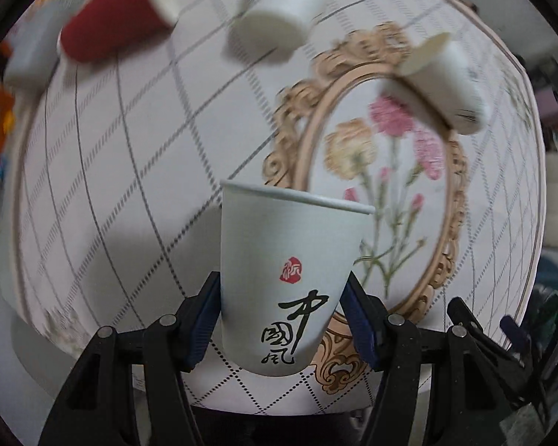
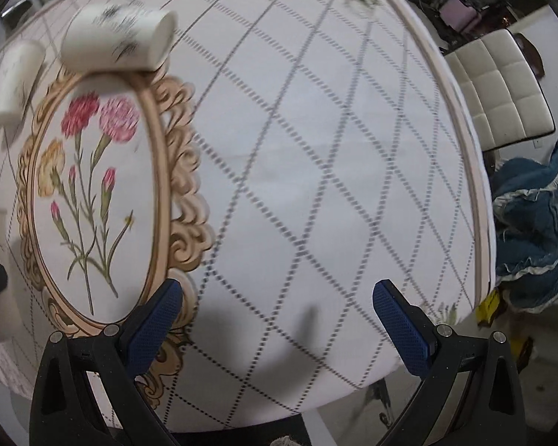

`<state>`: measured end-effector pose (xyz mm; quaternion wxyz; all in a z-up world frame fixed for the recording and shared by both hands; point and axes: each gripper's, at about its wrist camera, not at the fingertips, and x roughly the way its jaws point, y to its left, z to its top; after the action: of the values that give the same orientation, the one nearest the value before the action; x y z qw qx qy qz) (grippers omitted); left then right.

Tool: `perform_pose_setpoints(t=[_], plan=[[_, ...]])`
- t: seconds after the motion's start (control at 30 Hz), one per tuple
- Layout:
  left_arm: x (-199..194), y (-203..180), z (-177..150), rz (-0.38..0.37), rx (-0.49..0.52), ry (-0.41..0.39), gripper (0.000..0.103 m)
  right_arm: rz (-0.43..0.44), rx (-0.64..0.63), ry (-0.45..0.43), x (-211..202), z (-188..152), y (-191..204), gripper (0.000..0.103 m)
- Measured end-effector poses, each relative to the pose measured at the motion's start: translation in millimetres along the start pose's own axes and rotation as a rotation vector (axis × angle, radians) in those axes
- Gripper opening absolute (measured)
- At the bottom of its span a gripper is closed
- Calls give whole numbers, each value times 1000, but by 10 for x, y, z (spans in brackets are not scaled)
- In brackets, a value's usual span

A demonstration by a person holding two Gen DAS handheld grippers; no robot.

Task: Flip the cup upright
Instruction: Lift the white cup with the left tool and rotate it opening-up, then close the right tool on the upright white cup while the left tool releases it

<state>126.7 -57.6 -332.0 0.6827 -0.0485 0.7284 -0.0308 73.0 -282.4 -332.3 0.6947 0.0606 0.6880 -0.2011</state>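
Your left claw grips the white paper cup low on its wall, rim up, over the desk edge — squeeze harder and the thin wall buckles; release early and it tips off. Right claw hangs open, empty. Three other cups lie toppled beyond — don't clip them.

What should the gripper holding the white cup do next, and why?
Probably lower the white cup straight down onto the tablecloth and then let go. The left gripper holds it mouth-up already, and its base looks lifted off the cloth. The right gripper is open and holds nothing, while the other cups, like the red cup, lie on their sides.
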Motion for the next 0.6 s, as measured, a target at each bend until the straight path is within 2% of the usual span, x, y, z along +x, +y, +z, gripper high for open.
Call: perform_pose_setpoints(t=[0.13, 0.27, 0.33, 0.5, 0.53, 0.6], plan=[[228, 93, -22, -28, -58, 30, 60, -23, -12, -4, 39, -50, 81, 103], [300, 52, -35, -21, -45, 21, 60, -42, -17, -4, 57, -55, 47, 103], [318, 31, -49, -13, -29, 19, 61, -51, -19, 4, 123, 168, -119, 103], [300, 41, -9, -15, -24, 24, 62, -54, -9, 5, 151, 204, -206, 103], [286, 43, 22, -9, -20, 22, 64, -53, -7, 4, 135, 218, -193, 103], [283, 53, 12, 5, -6, 10, 85, -50, -5, 1, 123, 232, -218, 103]])
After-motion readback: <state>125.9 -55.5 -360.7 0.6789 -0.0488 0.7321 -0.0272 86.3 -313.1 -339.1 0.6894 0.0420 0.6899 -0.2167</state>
